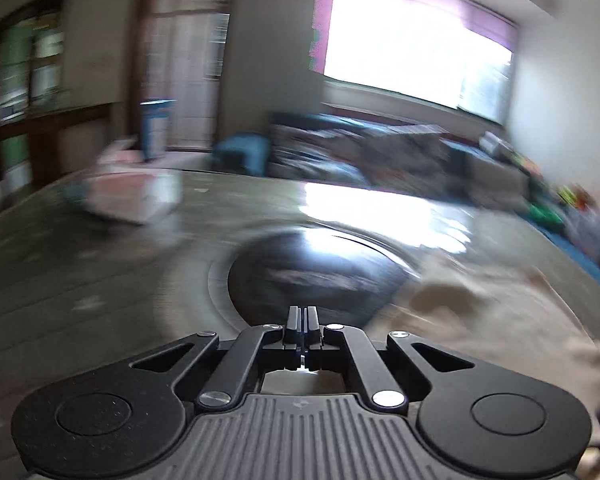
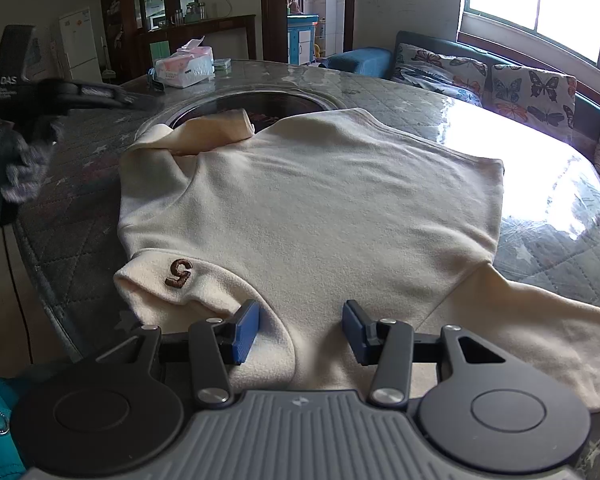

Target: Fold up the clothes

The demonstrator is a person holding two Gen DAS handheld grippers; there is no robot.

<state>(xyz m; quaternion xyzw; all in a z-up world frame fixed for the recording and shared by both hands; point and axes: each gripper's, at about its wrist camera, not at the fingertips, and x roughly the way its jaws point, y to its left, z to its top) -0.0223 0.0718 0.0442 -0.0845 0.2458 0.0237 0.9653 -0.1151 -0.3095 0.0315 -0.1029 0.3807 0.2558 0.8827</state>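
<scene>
Sweater (image 2: 312, 208) of cream fleece, soft and napped, spread back-up across the middle of the round table (image 2: 540, 264), hem toward the far side over the dark inset disc (image 2: 260, 106), collar toward the near edge. Left sleeve (image 2: 188, 280) already folded in over the body, cuff bearing an embroidered brown "5" (image 2: 179, 273); right sleeve (image 2: 532, 320) still splayed out toward the near right edge. Judged mid-fold: one sleeve done, the other waiting. Right gripper (image 2: 300, 330) poised low over the collar end, blue ribbed pads (image 2: 246, 330) set wide apart, nothing between them. Left gripper (image 1: 302, 320) pinched fully together, holding nothing visible, seen through heavy motion blur above the disc; also visible as a dark blurred shape (image 2: 40, 92) at the far left edge. Next move likely calls for pinching the right sleeve near its cuff and drawing it across the back, keeping the limp fleece from bunching. Tabletop quilted with star pattern under glossy clear cover, glaring at right. Tissue pack (image 2: 186, 66) at far edge.
</scene>
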